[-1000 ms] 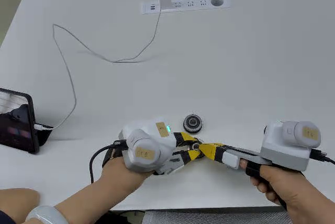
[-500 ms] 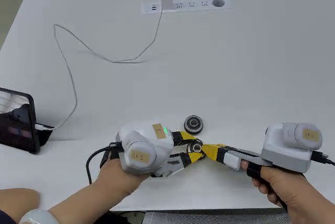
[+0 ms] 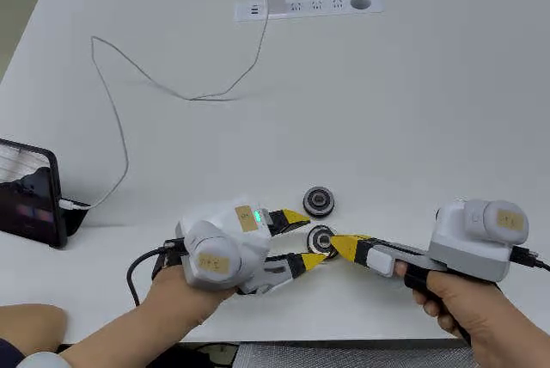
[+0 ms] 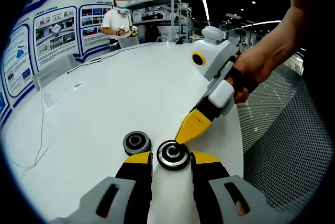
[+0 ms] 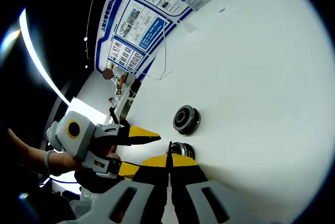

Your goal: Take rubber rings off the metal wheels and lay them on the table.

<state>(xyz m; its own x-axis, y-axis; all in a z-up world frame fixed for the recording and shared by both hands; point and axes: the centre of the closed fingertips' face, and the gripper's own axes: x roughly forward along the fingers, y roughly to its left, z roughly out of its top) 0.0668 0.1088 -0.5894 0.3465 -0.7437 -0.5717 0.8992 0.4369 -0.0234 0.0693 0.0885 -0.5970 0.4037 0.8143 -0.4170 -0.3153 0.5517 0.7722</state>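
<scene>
Two metal wheels with black rubber rings are on the white table. One wheel (image 3: 320, 237) (image 4: 173, 154) sits between the spread yellow fingertips of my left gripper (image 3: 310, 237) (image 4: 172, 157), which is open and not touching it. My right gripper (image 3: 333, 244) (image 5: 168, 157) comes in from the right, shut, with its tips against this wheel's (image 5: 181, 149) rim; whether they pinch the ring is unclear. The second wheel (image 3: 318, 200) (image 4: 137, 142) (image 5: 186, 119) rests just beyond, free of both grippers.
A phone (image 3: 30, 205) lies at the left edge, its cable (image 3: 116, 119) running to a white power strip (image 3: 308, 7) at the back. The table's front edge (image 3: 344, 338) is close under the hands. People stand far behind the table in the left gripper view.
My left gripper's jaws have opened off the near wheel and the hand has drawn back a little to the left. The right gripper has stayed with its tips at the wheel.
</scene>
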